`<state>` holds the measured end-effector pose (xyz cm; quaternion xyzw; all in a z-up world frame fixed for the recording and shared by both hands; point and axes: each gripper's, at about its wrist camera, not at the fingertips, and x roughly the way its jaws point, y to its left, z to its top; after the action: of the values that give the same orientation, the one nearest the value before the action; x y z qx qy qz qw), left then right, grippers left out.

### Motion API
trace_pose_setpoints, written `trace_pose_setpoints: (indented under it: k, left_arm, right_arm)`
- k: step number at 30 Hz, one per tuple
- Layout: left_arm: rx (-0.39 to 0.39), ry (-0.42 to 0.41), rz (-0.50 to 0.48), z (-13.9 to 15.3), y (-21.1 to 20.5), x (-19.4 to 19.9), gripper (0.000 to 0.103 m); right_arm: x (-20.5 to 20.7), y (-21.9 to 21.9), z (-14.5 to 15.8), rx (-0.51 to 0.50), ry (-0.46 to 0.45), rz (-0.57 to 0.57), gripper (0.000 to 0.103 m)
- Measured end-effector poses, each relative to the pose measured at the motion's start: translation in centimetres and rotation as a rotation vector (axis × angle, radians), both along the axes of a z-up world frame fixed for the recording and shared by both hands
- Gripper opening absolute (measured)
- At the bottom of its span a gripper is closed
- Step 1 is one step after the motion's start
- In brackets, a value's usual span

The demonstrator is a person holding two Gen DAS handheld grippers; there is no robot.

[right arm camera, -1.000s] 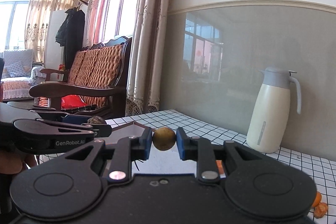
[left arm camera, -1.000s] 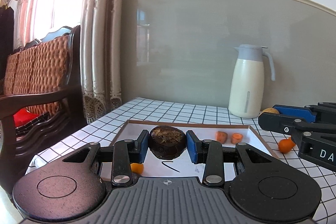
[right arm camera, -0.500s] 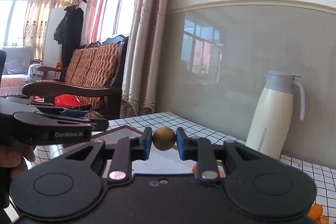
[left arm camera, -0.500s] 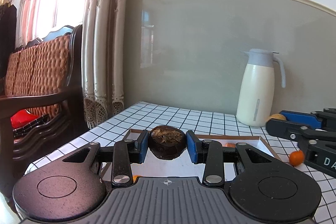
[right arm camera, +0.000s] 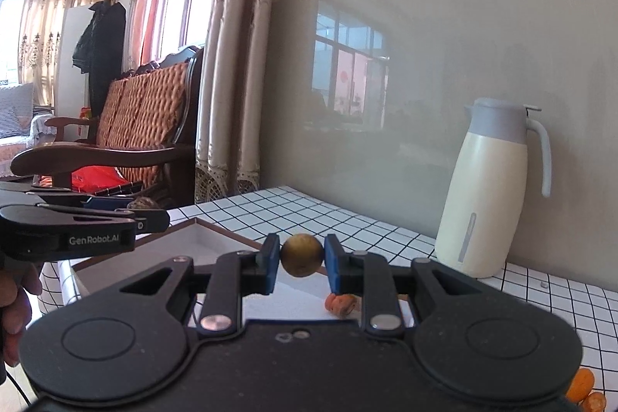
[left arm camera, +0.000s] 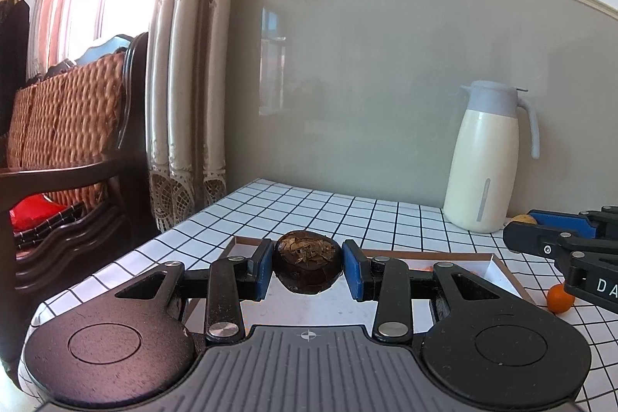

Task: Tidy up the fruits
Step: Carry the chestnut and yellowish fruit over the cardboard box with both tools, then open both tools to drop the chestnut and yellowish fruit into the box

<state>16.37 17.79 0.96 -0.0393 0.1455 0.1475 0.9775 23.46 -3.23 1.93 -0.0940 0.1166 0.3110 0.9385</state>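
Observation:
My left gripper (left arm camera: pixel 307 270) is shut on a dark brown round fruit (left arm camera: pixel 307 267) and holds it above the near part of a shallow white tray (left arm camera: pixel 498 267). My right gripper (right arm camera: pixel 302 258) is shut on a small yellow-brown round fruit (right arm camera: pixel 302 255) above the same tray (right arm camera: pixel 216 236). An orange piece (right arm camera: pixel 340 304) lies in the tray under the right gripper. The right gripper also shows at the right edge of the left wrist view (left arm camera: pixel 529 224), and the left gripper at the left of the right wrist view (right arm camera: pixel 150 213).
A cream thermos jug (left arm camera: pixel 486 157) stands at the back of the checkered table (left arm camera: pixel 328 207) against the wall. A small orange fruit (left arm camera: pixel 559 298) lies on the table right of the tray; more orange pieces (right arm camera: pixel 583 389) lie at the right. A wooden chair (right arm camera: pixel 127 126) stands to the left.
Both grippers have lifted and tilted up with their fruits still held; the tray and its orange pieces sank lower in both views.

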Motion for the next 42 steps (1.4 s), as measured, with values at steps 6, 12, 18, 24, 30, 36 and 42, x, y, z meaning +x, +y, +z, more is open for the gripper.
trace_pose_setpoints:
  k: [6,12,18,24,30,36,42]
  left_arm:
    - [-0.017,0.022,0.003,-0.5,0.6,1.1,0.039]
    - [-0.026,0.052,0.012,-1.1,1.6,2.1,0.039]
    - [-0.049,0.075,0.024,-1.5,2.5,3.1,0.039]
    - [-0.059,0.111,0.036,-1.9,3.2,4.2,0.039]
    - [-0.074,0.141,0.041,-2.3,3.3,5.4,0.039]
    - [-0.079,0.136,0.048,-2.5,3.5,5.8,0.039]
    - [-0.051,0.067,0.093,-2.0,2.9,3.8,0.09]
  right_arm:
    - [1.4,0.1,-0.4,0.0,0.035,-0.022,0.016]
    - [2.6,0.3,-1.0,-0.008,0.071,-0.041,0.016]
    - [3.7,0.8,-1.3,-0.023,0.097,-0.051,0.016]
    - [5.1,0.9,-1.7,-0.039,0.154,-0.076,0.016]
    - [6.7,0.8,-2.1,-0.042,0.222,-0.101,0.016]
    - [6.8,0.6,-1.7,-0.031,0.219,-0.086,0.02]
    - [5.2,-1.3,-0.6,0.031,0.094,-0.156,0.085]
